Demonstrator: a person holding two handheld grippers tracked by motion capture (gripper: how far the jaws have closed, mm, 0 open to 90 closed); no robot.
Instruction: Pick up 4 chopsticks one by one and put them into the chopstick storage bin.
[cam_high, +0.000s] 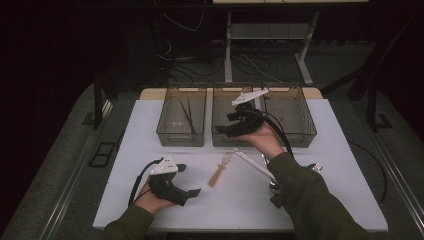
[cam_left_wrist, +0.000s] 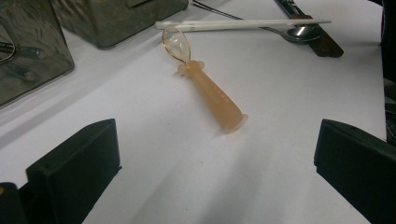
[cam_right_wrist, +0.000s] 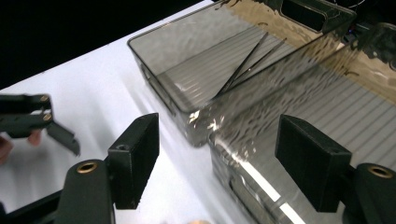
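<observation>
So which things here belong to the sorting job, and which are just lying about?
In the job:
- left bin, thin dark sticks inside
- middle bin
- right bin
- amber spoon
- white chopsticks
- metal spoon
- right gripper, open over the middle bin

Lying about:
- cables on the floor
- table legs behind

White table (cam_high: 150, 150), translucent amber spoon (cam_left_wrist: 205, 91), smoky grey ribbed-floor bins (cam_high: 181, 134), black grippers (cam_high: 172, 187), white chopsticks (cam_left_wrist: 243, 23), olive sleeves (cam_high: 310, 200).

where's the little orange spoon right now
The orange spoon lies on the white table, centre in the high view, between the open left gripper and the white chopsticks, before the middle bin.
</observation>
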